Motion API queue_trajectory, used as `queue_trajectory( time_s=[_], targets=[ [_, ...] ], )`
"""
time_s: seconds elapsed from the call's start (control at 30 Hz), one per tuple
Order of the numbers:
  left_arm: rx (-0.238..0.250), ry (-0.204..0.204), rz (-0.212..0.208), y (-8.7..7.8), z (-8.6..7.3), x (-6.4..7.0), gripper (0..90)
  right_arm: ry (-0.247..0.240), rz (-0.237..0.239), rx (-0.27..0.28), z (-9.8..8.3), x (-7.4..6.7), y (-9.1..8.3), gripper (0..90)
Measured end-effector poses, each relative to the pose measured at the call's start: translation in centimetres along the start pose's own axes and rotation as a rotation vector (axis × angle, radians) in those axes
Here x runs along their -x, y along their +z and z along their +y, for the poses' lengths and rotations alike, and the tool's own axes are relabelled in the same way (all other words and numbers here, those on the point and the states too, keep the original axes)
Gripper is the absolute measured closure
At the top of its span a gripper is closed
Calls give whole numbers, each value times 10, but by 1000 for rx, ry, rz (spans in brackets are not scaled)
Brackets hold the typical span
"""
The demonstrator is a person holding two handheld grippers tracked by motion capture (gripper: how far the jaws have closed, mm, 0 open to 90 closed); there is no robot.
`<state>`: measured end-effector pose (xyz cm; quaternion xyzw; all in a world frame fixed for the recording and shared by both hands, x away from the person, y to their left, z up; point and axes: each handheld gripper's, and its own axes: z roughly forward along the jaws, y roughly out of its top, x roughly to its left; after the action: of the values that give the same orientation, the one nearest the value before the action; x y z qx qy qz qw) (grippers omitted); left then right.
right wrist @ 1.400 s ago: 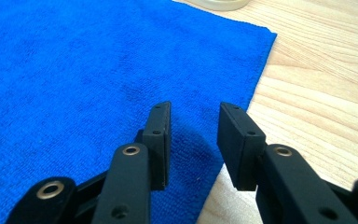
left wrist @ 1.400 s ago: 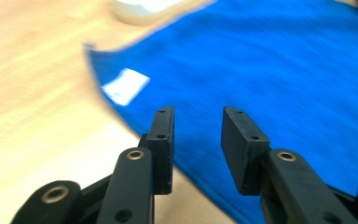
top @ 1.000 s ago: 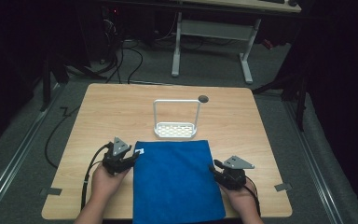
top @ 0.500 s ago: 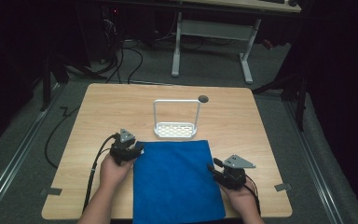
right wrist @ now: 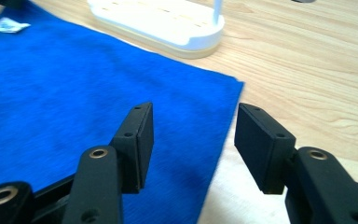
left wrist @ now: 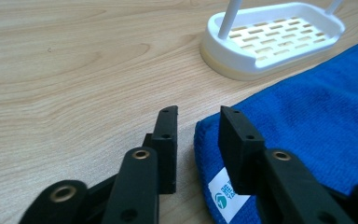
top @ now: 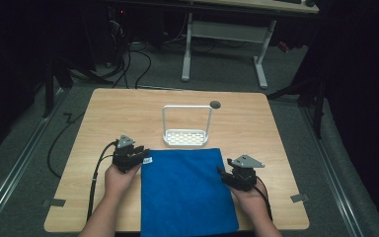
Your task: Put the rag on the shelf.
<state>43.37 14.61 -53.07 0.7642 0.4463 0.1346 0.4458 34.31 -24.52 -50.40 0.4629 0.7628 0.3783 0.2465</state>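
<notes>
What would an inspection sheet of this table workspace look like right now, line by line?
Surface: light wooden table, dark round hole near far edge.
Job's things: blue cloth flat, white label at its far left corner.
Clutter: white slotted plastic rack beyond the cloth.
Grippers: left gripper astride the cloth's corner, jaws just closing, not yet pressing; right gripper open over the right edge, just opening.
Cables: black cable off left gripper.
Surroundings: dark floor, white desk frame.
</notes>
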Motion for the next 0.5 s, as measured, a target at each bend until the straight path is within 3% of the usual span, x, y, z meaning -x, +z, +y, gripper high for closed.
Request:
queue_trajectory(
  time_s=[0.07,0.23,0.5],
  targets=[
    [-11,6,5,1,0,1,723,39,-10,-18,4,8,9,495],
    [-24,6,18,1,-1,2,742,82,-10,-57,14,20,27,568],
    [-41,23,26,2,-1,4,797,101,-21,-117,28,30,63,578]
  ],
)
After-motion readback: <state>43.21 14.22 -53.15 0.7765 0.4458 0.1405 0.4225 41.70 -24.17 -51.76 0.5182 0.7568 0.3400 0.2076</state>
